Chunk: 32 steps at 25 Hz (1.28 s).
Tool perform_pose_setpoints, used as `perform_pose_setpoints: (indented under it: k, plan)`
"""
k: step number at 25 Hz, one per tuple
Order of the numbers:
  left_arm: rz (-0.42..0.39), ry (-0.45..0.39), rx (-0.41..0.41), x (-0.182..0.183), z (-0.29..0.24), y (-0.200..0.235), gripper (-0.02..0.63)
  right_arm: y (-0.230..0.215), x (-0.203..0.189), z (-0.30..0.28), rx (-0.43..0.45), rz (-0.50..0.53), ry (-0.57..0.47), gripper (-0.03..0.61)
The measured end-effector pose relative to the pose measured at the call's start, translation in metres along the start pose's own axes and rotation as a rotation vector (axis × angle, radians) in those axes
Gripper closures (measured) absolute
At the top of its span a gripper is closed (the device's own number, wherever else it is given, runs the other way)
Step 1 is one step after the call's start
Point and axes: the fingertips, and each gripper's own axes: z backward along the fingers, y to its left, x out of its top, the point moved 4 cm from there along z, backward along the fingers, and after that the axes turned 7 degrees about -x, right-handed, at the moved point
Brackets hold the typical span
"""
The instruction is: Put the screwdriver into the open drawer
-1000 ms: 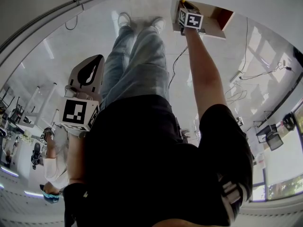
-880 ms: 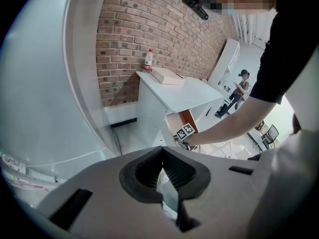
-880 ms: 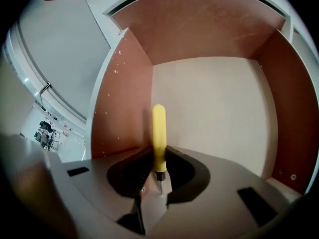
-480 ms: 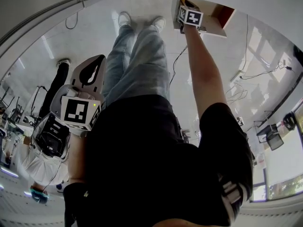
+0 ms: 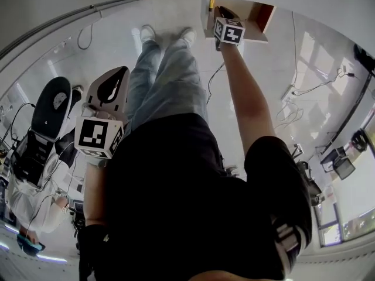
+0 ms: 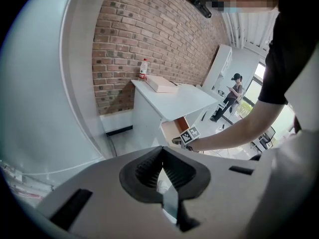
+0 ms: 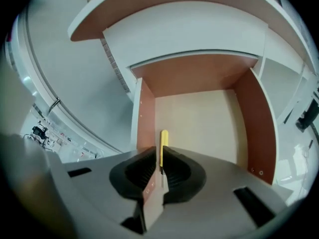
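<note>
The open drawer [image 5: 259, 23] juts from a white cabinet at the top of the head view; its pale floor [image 7: 199, 116] and brown side walls fill the right gripper view. A yellow-handled screwdriver [image 7: 163, 139] lies inside along the left wall, its yellow end [image 5: 211, 3] showing past the marker cube. My right gripper [image 5: 223, 13] hovers over the drawer [image 7: 160, 158]; its jaws are closing to a narrow gap that grips nothing, and the screwdriver shows through it from below. My left gripper [image 5: 112, 79] hangs by my left hip, jaws shut and empty [image 6: 160, 157].
My shoes [image 5: 167, 35] stand on the pale floor before the cabinet. The cabinet top [image 6: 174, 97] carries a bottle [image 6: 143, 68] and a flat box [image 6: 160, 83] against a brick wall. A bystander [image 5: 47, 113] stands at my left. Cables [image 5: 310, 86] trail on the right.
My right gripper has drawn back up from the drawer, leaving the screwdriver inside. A bystander has walked in at the left of the head view. The left gripper has barely shifted.
</note>
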Motion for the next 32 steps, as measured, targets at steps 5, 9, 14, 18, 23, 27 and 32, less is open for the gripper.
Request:
perform_pose_setpoints:
  k: [5,9,14,18,23,27,32]
  plan:
    - [-0.031,-0.036,-0.009,-0.001,0.007,-0.031,0.611,-0.003,-0.013,0.057,0.009,-0.007,-0.042,0.568]
    - [-0.048,-0.064,-0.014,0.005,0.015,-0.036,0.611,0.011,-0.006,0.095,0.034,-0.019,-0.076,0.568]
    - [-0.070,-0.088,-0.011,0.013,0.030,-0.035,0.611,0.040,0.013,0.151,0.082,-0.046,-0.134,0.568]
    - [-0.075,-0.106,-0.018,0.027,0.035,-0.040,0.611,0.056,0.036,0.201,0.131,-0.051,-0.194,0.568]
    - [-0.089,-0.133,-0.038,0.049,0.039,-0.048,0.611,0.070,0.067,0.263,0.175,-0.024,-0.289,0.568]
    - [-0.113,-0.161,-0.060,0.072,0.042,-0.051,0.611,0.075,0.098,0.313,0.208,-0.027,-0.365,0.568]
    - [-0.142,-0.188,-0.091,0.095,0.052,-0.036,0.611,0.096,0.132,0.360,0.206,0.009,-0.436,0.568]
